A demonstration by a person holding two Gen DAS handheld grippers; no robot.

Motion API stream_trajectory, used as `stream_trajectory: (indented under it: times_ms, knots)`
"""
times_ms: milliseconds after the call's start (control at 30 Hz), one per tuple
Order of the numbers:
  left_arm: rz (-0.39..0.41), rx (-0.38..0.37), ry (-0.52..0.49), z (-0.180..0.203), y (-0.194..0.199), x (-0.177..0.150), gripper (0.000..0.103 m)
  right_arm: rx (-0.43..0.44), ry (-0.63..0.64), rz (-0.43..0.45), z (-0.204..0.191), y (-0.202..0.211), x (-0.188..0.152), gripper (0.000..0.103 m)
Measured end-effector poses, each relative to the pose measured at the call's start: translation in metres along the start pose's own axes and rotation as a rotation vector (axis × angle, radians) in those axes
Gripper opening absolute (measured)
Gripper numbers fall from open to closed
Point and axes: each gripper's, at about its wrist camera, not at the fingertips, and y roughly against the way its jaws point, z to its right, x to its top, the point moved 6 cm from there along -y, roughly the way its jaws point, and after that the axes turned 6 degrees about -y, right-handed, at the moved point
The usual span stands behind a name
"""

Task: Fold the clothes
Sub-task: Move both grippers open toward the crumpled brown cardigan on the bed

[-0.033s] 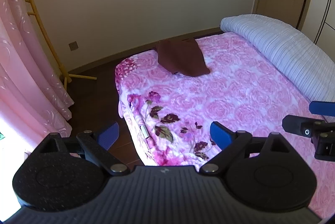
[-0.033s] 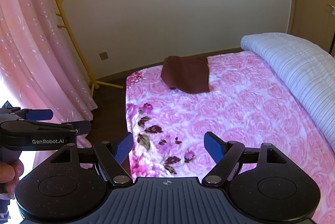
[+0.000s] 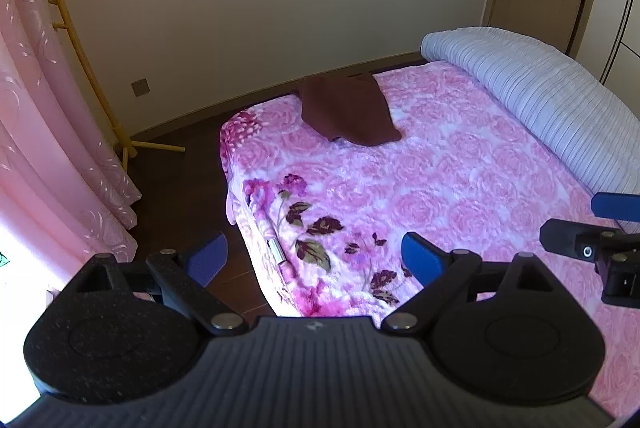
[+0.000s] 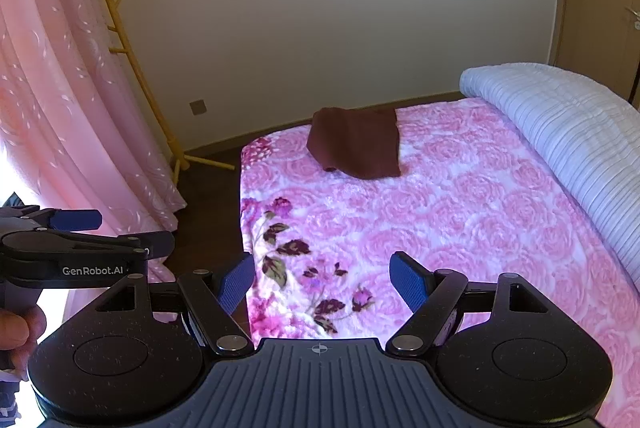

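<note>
**Both grippers held back from the bed, brown garment at its far corner**

Nearest: left gripper (image 3: 314, 254) and right gripper (image 4: 322, 282) hover side by side over the bed's (image 3: 460, 196) near end, jaws spread wide, nothing between them; likely readied for cloth. Beyond, bare pink blanket. Farthest, near the bed's far left corner, the brown garment (image 3: 346, 112) lies in a compact, roughly folded slab. Folded already or awaiting more folds? Unclear. A striped bolster (image 3: 532, 88) lines the bed's right side.

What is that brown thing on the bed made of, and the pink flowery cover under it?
The brown cloth looks like soft knit or fleece fabric: matte, limp, draped in loose folds. The pink cover looks like plush fleece: fuzzy, with a raised rose pattern and a faint sheen. Both are guesses from looks alone.
</note>
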Motion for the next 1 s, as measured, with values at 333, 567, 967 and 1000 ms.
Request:
stream_trajectory:
  times_ms: [333, 567, 967, 1000]
  knots:
    - [-0.01, -0.007, 0.02, 0.003, -0.002, -0.014, 0.091, 0.01, -0.027, 0.003, 0.004, 0.002, -0.001, 0.078]
    - [-0.023, -0.003, 0.017, 0.008, -0.004, -0.015, 0.091, 0.016, -0.041, -0.001, 0.006, -0.003, -0.009, 0.078]
    - [-0.033, 0.024, 0.011, 0.012, 0.004, -0.02, 0.091, 0.049, -0.055, -0.01, 0.01, -0.005, -0.016, 0.078]
    - [-0.033, 0.026, 0.011, 0.013, 0.005, -0.021, 0.091, 0.051, -0.055, -0.013, 0.01, -0.006, -0.016, 0.078]
